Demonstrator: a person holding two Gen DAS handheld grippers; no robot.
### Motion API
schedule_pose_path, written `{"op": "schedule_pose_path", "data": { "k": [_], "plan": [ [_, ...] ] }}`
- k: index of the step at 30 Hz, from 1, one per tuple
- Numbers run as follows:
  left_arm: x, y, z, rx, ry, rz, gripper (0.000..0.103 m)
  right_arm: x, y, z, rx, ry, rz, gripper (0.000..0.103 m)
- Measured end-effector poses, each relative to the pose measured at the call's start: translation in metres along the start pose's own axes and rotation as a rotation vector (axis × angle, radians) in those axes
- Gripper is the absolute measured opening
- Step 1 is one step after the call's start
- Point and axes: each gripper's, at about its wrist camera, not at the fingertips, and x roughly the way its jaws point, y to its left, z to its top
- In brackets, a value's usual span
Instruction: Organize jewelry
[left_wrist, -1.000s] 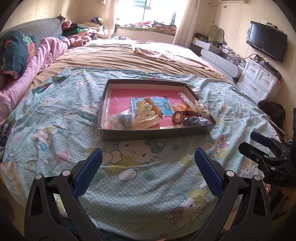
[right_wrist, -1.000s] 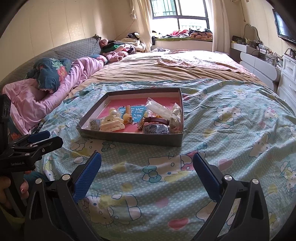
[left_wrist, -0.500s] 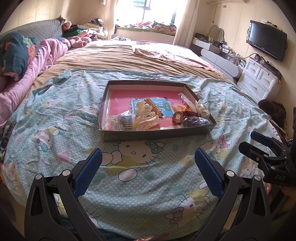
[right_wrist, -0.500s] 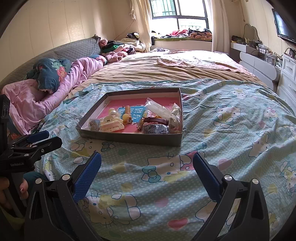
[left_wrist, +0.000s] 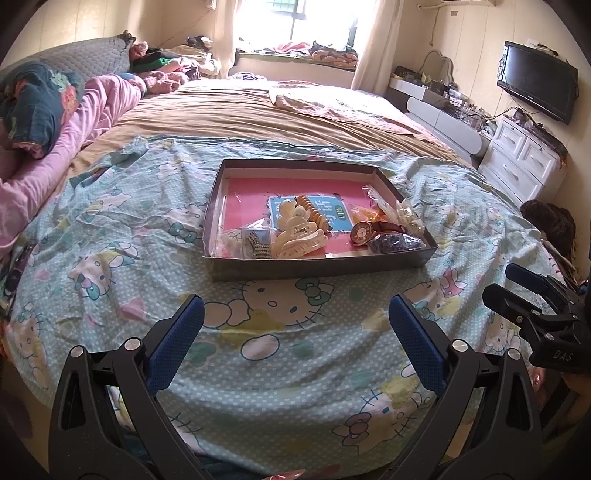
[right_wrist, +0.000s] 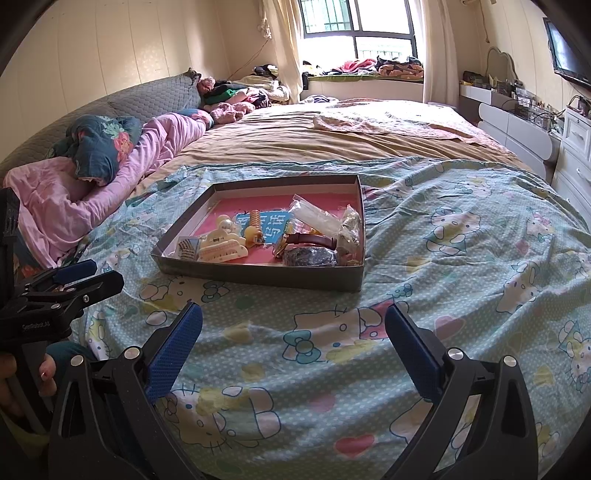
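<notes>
sunlit bedroom, wide bed (left_wrist: 258, 122), bright window (right_wrist: 358, 18), white dresser (left_wrist: 524, 162)

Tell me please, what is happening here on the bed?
A person holds the left hand-held gripper and the right hand-held gripper, both open and empty, above the Hello Kitty sheet. In front lies a shallow box with a cream hair claw, a wristwatch and small bags. Nothing is picked up yet.

matt cardboard tray (left_wrist: 317, 266), glossy plastic hair claw (left_wrist: 301, 242), cotton sheet (left_wrist: 110, 258).
</notes>
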Motion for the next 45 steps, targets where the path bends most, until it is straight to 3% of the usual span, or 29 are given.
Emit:
{"op": "schedule_pose_path", "data": {
  "k": [13, 26, 31, 37, 41, 45],
  "plan": [
    [0.0, -0.003, -0.001, 0.004, 0.0, 0.023, 0.093, 0.0, -0.001, -0.001, -0.002, 0.001, 0.0, 0.098],
    [0.005, 0.004, -0.003, -0.029, 0.015, 0.001, 0.093, 0.008, -0.001, 0.0, -0.001, 0.015, -0.007, 0.098],
    [0.007, 0.007, -0.003, -0.047, 0.033, 0.029, 0.094, 0.007, -0.006, 0.002, 0.01, 0.009, -0.018, 0.098],
    [0.016, 0.006, 0.0, -0.046, 0.065, 0.156, 0.094, 0.007, -0.027, 0.011, 0.047, -0.012, -0.058, 0.098],
    [0.026, 0.016, 0.007, -0.076, 0.095, 0.157, 0.094, 0.014, -0.046, 0.016, 0.07, -0.018, -0.092, 0.098],
    [0.052, 0.053, 0.021, -0.147, 0.146, 0.213, 0.093, 0.033, -0.09, 0.024, 0.107, -0.023, -0.202, 0.098]
  ]
}}
